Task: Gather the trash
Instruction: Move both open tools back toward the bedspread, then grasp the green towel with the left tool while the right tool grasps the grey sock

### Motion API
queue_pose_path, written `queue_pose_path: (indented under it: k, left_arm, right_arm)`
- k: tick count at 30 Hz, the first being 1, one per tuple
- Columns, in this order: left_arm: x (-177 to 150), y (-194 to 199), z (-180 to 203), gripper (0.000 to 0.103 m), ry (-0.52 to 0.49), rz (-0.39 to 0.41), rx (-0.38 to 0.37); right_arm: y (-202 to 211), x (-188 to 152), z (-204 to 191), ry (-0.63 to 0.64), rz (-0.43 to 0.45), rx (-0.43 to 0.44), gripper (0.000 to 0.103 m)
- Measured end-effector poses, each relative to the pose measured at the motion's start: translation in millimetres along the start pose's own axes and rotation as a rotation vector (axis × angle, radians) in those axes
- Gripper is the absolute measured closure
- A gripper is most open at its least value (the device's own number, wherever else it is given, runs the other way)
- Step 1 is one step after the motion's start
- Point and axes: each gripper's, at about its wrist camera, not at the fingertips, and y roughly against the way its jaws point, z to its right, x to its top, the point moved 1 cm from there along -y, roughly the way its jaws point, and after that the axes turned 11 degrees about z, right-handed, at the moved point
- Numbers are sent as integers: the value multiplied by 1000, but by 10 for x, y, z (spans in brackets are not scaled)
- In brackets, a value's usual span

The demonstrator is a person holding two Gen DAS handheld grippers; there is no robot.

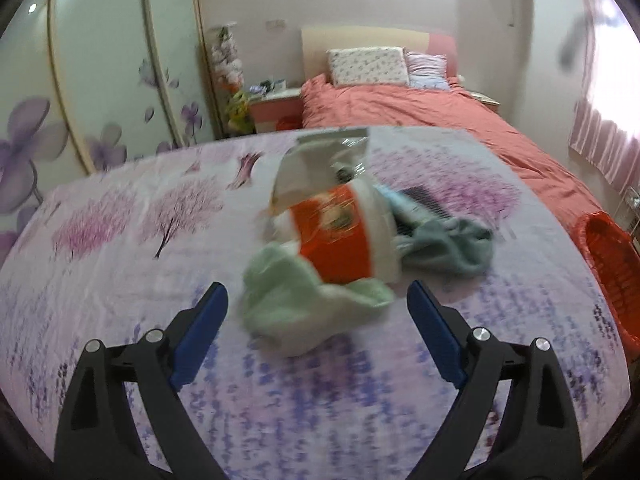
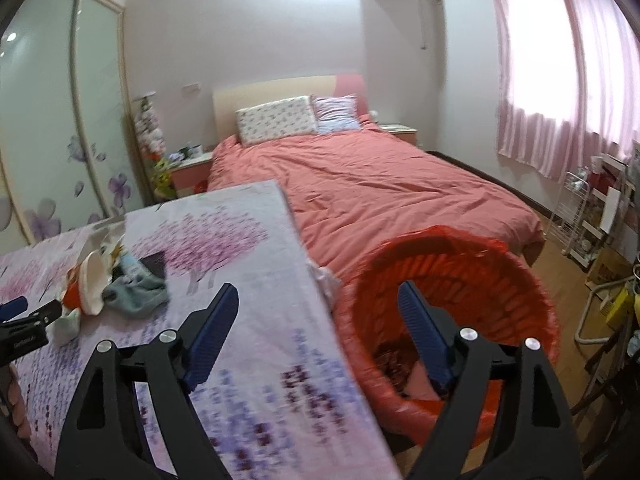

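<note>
On the floral table [image 1: 120, 280] lies a small heap. It holds an orange and white packet [image 1: 340, 240], a clear plastic wrapper [image 1: 320, 164], a pale green cloth [image 1: 288, 308] and a grey-green cloth [image 1: 452, 248]. My left gripper [image 1: 317, 286] is open just in front of the heap, nothing between its blue pads. The right gripper [image 2: 317, 286] is open and empty over the table's right edge. Beside that edge stands a red bin [image 2: 460, 256] with some trash at its bottom [image 2: 394, 364]. In the right wrist view the heap [image 2: 92, 280] lies far left, by the left gripper's fingers [image 2: 40, 314].
The red bin [image 1: 608, 264] shows at the right edge of the left wrist view. A bed with a coral cover [image 2: 380, 184] lies behind the table. Sliding wardrobe doors [image 2: 48, 120] stand at left. A wire rack [image 2: 580, 216] and clutter fill the right, under a pink curtain [image 2: 560, 80].
</note>
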Motion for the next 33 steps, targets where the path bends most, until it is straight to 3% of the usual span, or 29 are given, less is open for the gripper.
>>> queue_pose_path:
  k: [8,12,17,20,23,28,31,33]
  left_arm:
    - [-32,-296,-91,16,46,-68,-37]
    - [-118,-392,-85,36,60,-114,-81]
    - [-227,-440,-79,46,72,-140,-108]
    - [-228,-422,-137,70,82,-136,-113]
    - [-228,-378,-296,84,80,-128,-112]
    - [-163,-426,-806,84,115,-109,28]
    - [-156,-559,-1075,65,145,-126,92]
    - [-167,-592,-1167,59,182,-139,80]
  right_arm:
    - [-29,-66,-356,54,-50,46,22]
    - [-32,-77,-471,66,-65,59,22]
    - [-59,-112,-603,81,-82,76,22]
    - [-71,-138,-664,88,-88,88,22]
    - [-89,-157,-748,99,-93,98,22]
    - [-166,-210,-883,113,-112,119,22]
    - [-202,-245,-988,117,-120,131,22]
    - [-227,-271,-1067,121,-128,139,22]
